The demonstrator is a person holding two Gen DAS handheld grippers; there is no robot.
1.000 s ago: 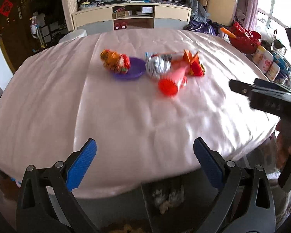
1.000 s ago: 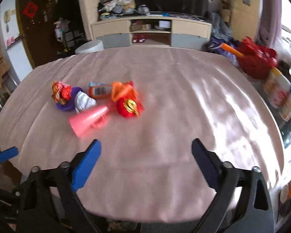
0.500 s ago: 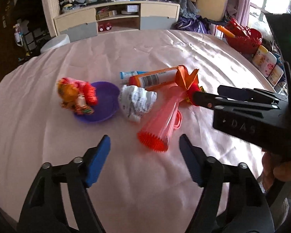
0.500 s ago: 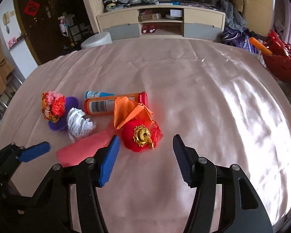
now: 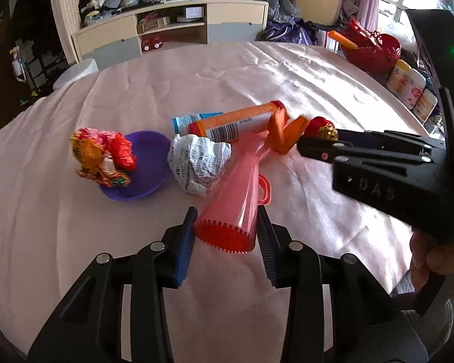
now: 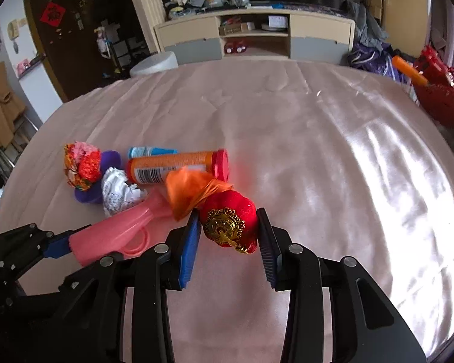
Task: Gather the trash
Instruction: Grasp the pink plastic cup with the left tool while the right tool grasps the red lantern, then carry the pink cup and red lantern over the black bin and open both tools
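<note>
Blue-padded, the left tool (image 5: 225, 227) has just been closing and now clasps the pink plastic horn (image 5: 237, 193) at lower centre; the right tool (image 6: 228, 227) has likewise closed onto the red lantern ornament (image 6: 230, 224), both resting on the pink-clothed counter (image 6: 317, 157).

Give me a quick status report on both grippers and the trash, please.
Left gripper closing on pink horn. Right gripper closing on red lantern ornament. Crumpled paper touches the horn.
</note>
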